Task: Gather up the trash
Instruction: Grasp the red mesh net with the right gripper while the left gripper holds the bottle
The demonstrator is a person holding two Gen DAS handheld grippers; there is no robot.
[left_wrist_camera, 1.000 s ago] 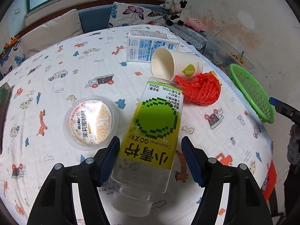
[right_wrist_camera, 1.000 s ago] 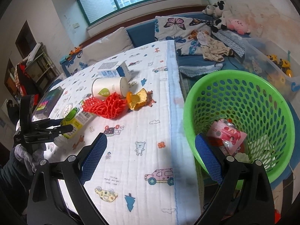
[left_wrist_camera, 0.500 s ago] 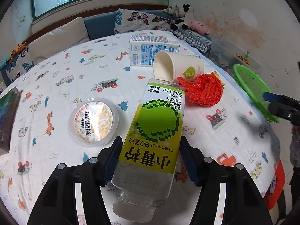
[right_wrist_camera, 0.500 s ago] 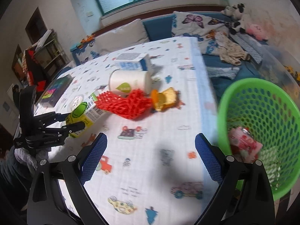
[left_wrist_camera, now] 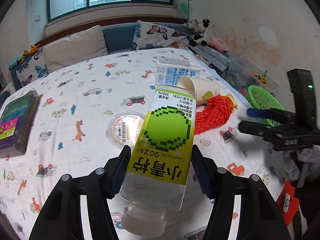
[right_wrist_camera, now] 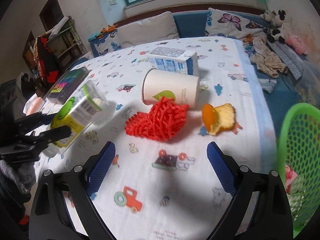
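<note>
My left gripper (left_wrist_camera: pixel 160 170) is shut on a clear plastic bottle with a green-yellow label (left_wrist_camera: pixel 164 140) and holds it lifted off the table; the bottle also shows in the right wrist view (right_wrist_camera: pixel 78 112). My right gripper (right_wrist_camera: pixel 161 168) is open and empty over the table's near edge, facing a red mesh net (right_wrist_camera: pixel 158 122), a tipped paper cup (right_wrist_camera: pixel 170 90), an orange peel (right_wrist_camera: pixel 218 118) and a milk carton (right_wrist_camera: pixel 174 62). The green trash basket (right_wrist_camera: pixel 300 140) stands at the right, off the table. A lidded round cup (left_wrist_camera: pixel 124 128) lies behind the bottle.
A cartoon-print cloth (right_wrist_camera: pixel 180 180) covers the table. A dark box (left_wrist_camera: pixel 16 118) lies at its left end. A sofa with cushions (left_wrist_camera: pixel 76 46) and plush toys (left_wrist_camera: pixel 200 34) runs behind. The basket holds some wrappers (right_wrist_camera: pixel 290 176).
My left gripper closed on the bottle and lifted it off the table. My right gripper swung left, away from the basket, toward the red net and cup.
</note>
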